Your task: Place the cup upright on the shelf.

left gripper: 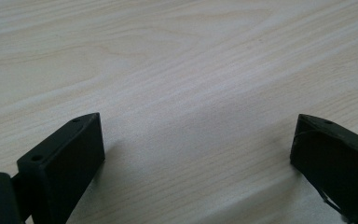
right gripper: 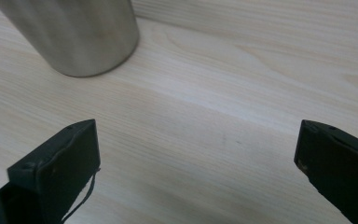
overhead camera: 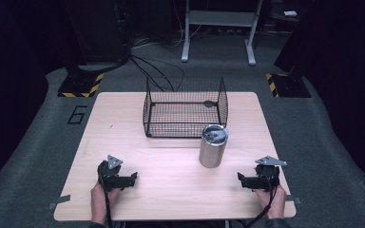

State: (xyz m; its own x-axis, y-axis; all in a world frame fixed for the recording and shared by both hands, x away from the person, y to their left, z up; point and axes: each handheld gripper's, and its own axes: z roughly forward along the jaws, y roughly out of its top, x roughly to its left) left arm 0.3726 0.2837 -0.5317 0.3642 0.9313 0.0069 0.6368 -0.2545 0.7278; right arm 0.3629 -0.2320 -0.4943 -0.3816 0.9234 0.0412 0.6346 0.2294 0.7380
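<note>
A tall brushed stainless-steel cylindrical tumbler with a shiny lid (overhead camera: 213,146) stands upright on the pale wood-grain table (overhead camera: 171,190), right of centre, just in front of the near right corner of the black wire-mesh basket (overhead camera: 185,108), which sits toward the far edge. Whether tumbler and basket touch is hard to tell from the high view; they look just apart. The left black two-jaw gripper (overhead camera: 134,177) rests near the near left corner, jaws spread wide over bare wood, nothing between them. The right black two-jaw gripper (overhead camera: 240,177) rests near the near right corner, jaws likewise spread and empty; in the right gripper view the tumbler's base (right gripper: 81,35) sits ahead and to one side, well apart from the jaws. Handling guess: rigid metal wall, no give under squeeze, not fragile, smooth brushed finish so likely slippery; moderate weight, more if filled, contents unknown. Tall and narrow, so tippy if pushed high. Best grip probably across the body around mid-height, jaws square on opposite sides, below the lid, which may be loose. The right gripper is nearer and better placed for it.
</note>
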